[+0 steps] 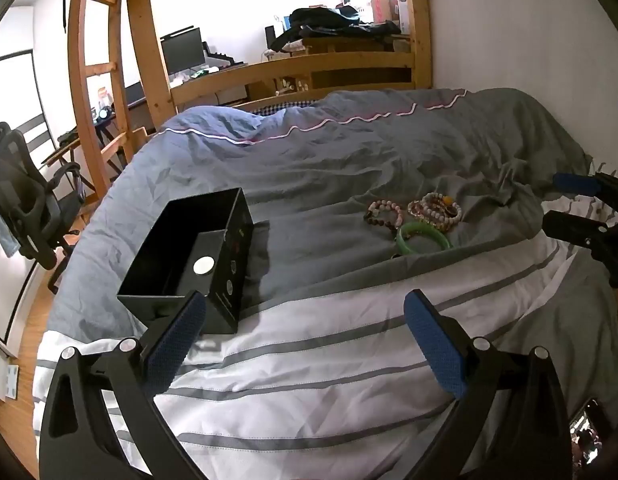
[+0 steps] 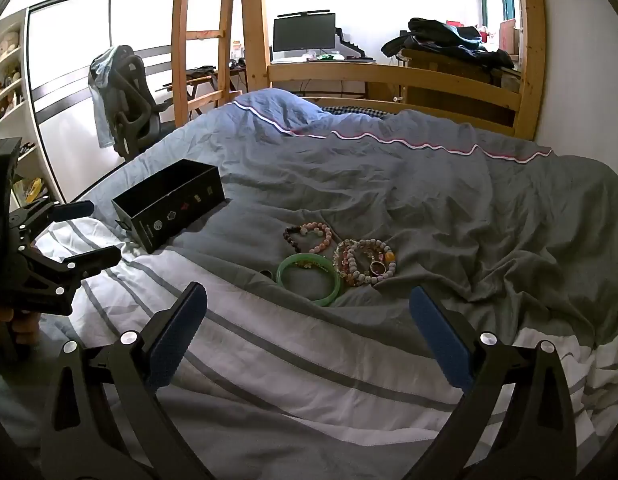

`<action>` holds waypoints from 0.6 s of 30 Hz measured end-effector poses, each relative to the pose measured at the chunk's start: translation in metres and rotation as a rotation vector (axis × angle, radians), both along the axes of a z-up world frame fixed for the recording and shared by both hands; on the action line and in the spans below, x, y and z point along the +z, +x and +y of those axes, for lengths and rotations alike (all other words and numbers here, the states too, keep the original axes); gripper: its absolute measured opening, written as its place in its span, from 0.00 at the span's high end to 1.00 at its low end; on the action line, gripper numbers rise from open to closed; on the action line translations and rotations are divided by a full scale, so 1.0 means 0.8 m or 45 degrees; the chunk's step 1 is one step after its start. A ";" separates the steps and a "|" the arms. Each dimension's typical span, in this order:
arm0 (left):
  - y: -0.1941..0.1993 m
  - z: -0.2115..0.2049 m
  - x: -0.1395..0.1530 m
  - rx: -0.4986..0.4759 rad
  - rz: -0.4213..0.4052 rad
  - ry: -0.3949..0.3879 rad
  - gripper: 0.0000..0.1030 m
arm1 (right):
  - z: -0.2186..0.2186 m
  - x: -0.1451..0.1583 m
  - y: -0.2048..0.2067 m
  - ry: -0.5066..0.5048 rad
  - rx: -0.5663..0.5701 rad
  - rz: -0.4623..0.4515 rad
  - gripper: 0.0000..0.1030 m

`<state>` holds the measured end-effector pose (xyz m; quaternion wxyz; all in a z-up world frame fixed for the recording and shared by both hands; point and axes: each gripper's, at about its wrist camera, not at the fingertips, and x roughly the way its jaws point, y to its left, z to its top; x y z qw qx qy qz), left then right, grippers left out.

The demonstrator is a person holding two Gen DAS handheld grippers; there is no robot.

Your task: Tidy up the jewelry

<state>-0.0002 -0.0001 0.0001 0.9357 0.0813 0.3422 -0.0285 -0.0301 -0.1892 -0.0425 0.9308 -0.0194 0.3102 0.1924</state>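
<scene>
Hovering over the bed (image 2: 429, 208), both tongs, left (image 1: 305, 316) and right (image 2: 309, 308), gape empty. Bracelets (image 2: 365, 262) overlap the green bangle (image 2: 311, 278); one careless pinch could drag several past the black box (image 2: 169, 204).

The duvet (image 2: 429, 200) is soft, creased grey cloth, matt. The box (image 1: 197, 256) looks like smooth black card with a slight sheen. The bangle (image 2: 311, 280) is glossy green, glassy or stone-like. Bead bracelets (image 2: 365, 262) shine. The bed frame (image 2: 393, 76) is bare pale wood.
</scene>
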 end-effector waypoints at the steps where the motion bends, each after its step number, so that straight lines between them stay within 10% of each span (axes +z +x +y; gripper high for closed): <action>1: 0.000 0.000 0.000 0.000 0.002 0.001 0.05 | 0.000 0.000 0.000 0.001 0.000 -0.002 0.03; 18: 0.001 -0.001 0.002 0.002 -0.010 -0.002 0.05 | 0.000 0.000 -0.001 -0.001 0.000 -0.005 0.03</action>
